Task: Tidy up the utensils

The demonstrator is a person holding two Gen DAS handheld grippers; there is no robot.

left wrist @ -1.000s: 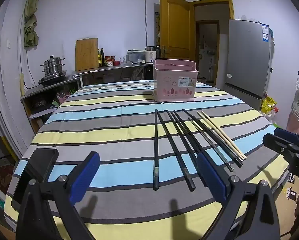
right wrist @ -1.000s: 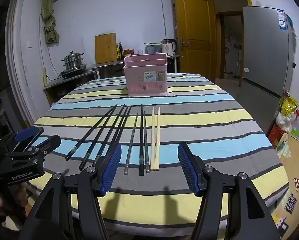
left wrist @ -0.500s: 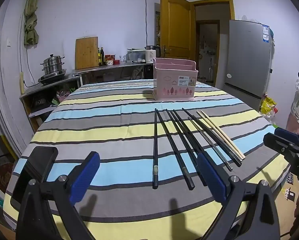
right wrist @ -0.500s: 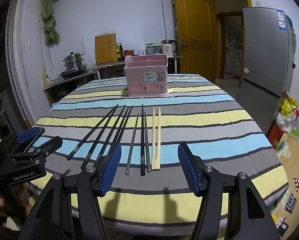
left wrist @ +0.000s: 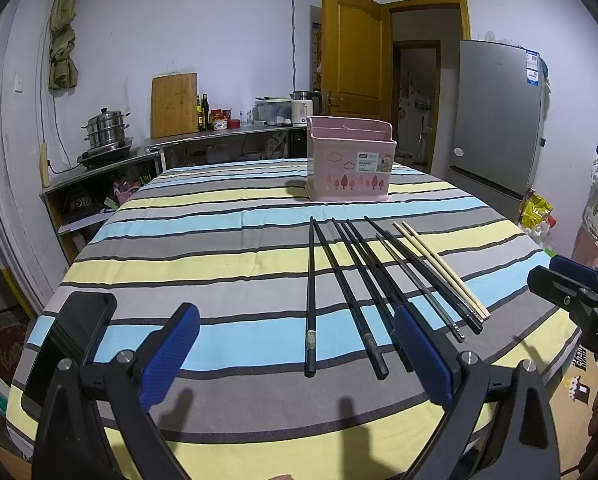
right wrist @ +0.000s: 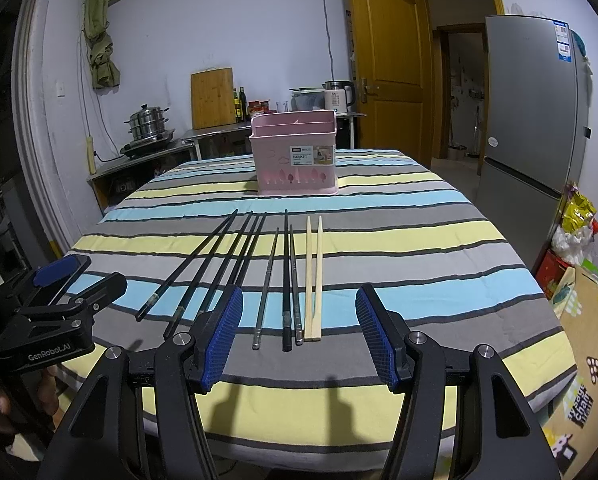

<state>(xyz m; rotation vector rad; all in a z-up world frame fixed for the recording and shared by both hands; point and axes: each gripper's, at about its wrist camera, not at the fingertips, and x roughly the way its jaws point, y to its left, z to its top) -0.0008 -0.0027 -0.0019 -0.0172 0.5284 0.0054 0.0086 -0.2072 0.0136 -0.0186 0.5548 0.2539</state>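
Left gripper (left wrist: 297, 350) and right gripper (right wrist: 299, 330) are held with jaws spread apart, nothing gripped. Chopsticks (right wrist: 286, 276) are laid in a row on the striped tablecloth (right wrist: 399, 240) just ahead of both jaws; pink basket (right wrist: 294, 158) is placed further beyond. Fridge (right wrist: 535, 108) and door (right wrist: 387, 64) are seen behind.

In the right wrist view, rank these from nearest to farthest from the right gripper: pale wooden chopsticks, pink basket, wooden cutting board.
1. pale wooden chopsticks, just ahead of the right gripper
2. pink basket, mid-table
3. wooden cutting board, against the back wall, left
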